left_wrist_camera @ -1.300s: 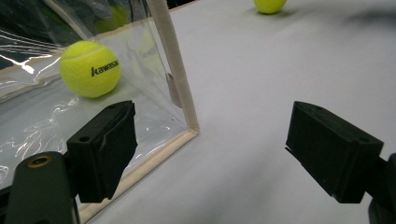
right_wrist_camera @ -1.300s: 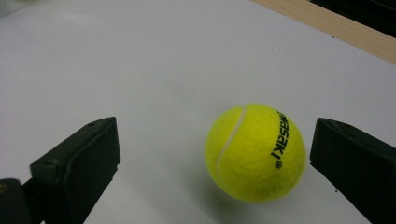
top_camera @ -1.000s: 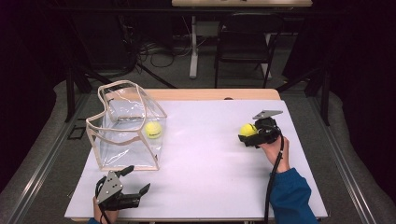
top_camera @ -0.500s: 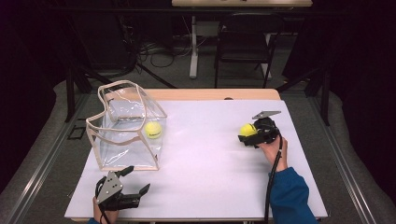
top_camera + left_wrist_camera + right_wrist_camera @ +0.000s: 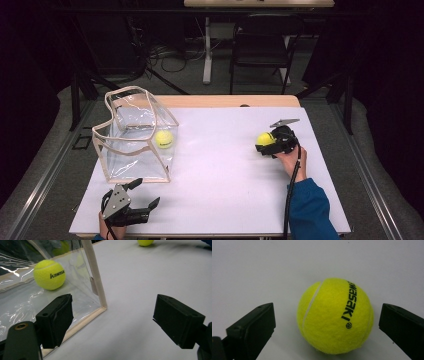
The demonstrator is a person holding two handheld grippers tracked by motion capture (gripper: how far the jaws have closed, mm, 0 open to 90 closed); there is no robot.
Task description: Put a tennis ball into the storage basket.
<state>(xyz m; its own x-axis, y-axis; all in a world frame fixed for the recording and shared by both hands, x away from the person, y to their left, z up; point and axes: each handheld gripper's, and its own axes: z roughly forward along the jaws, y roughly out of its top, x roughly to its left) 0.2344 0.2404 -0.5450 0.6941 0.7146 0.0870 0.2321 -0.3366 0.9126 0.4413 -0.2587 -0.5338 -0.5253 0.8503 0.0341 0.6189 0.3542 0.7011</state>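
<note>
Nothing has moved since a moment ago: the right tool (image 5: 265, 145) waits with jaws apart around the tennis ball (image 5: 335, 315) near the desk's right edge, not squeezing yet. The left tool (image 5: 137, 200), also apart, sits by the clear bag (image 5: 135, 135); its view shows the Kawasaki ball (image 5: 49, 274) inside

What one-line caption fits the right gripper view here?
Right gripper open, jaws on either side of a yellow tennis ball resting on the white table.
</note>
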